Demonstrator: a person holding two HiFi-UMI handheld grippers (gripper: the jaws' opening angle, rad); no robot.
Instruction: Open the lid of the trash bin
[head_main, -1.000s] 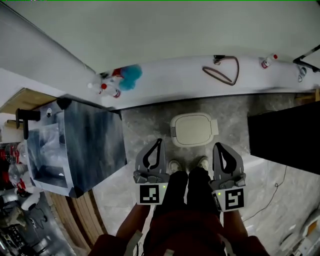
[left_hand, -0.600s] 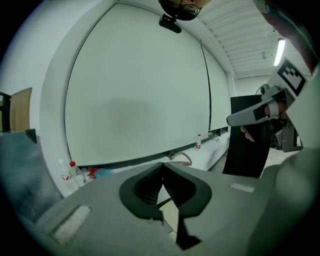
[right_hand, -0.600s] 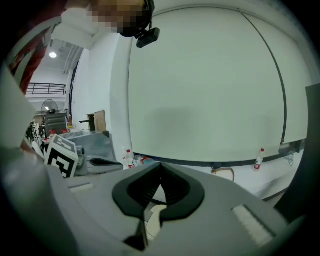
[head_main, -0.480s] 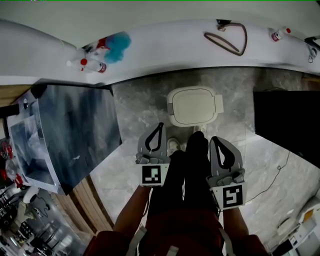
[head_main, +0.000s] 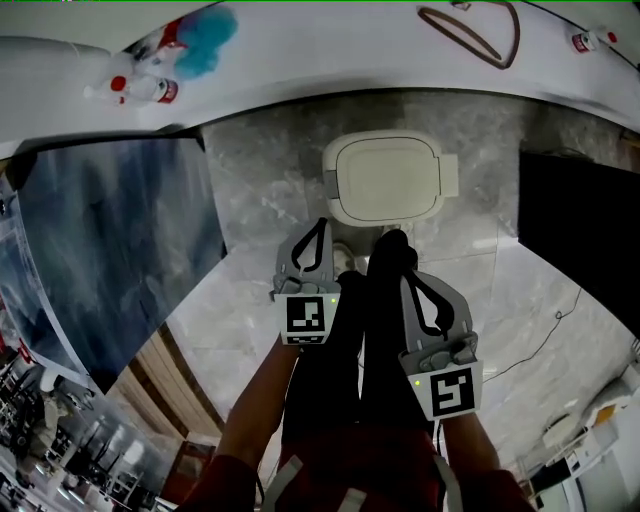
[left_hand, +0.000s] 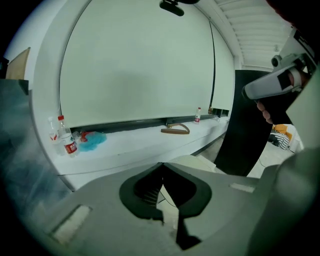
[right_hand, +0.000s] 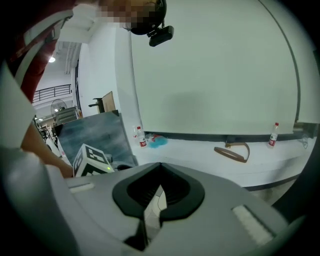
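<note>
The trash bin (head_main: 389, 178) stands on the marble floor by the white ledge, its cream lid lying flat and closed. In the left gripper view a corner of that lid (left_hand: 198, 162) shows just past the jaws. My left gripper (head_main: 321, 224) hangs shut and empty a little short of the bin's front left corner. My right gripper (head_main: 409, 281) is lower in the head view, also shut and empty, beside my dark trouser leg. One shoe (head_main: 392, 246) reaches forward to the bin's front edge. In each gripper view the jaw tips meet, left gripper (left_hand: 161, 164) and right gripper (right_hand: 160, 164).
A tall grey cabinet (head_main: 110, 250) fills the left side. The white ledge (head_main: 330, 60) carries bottles (head_main: 140, 88), a blue cloth (head_main: 205, 30) and a brown strap loop (head_main: 478, 28). A black panel (head_main: 590, 230) stands on the right, with a thin cable (head_main: 540, 350) on the floor.
I have stepped closer to the bin, which now sits larger and nearer. One leg has swung forward to its front edge. Both grippers stay shut; the right one has dropped back.
</note>
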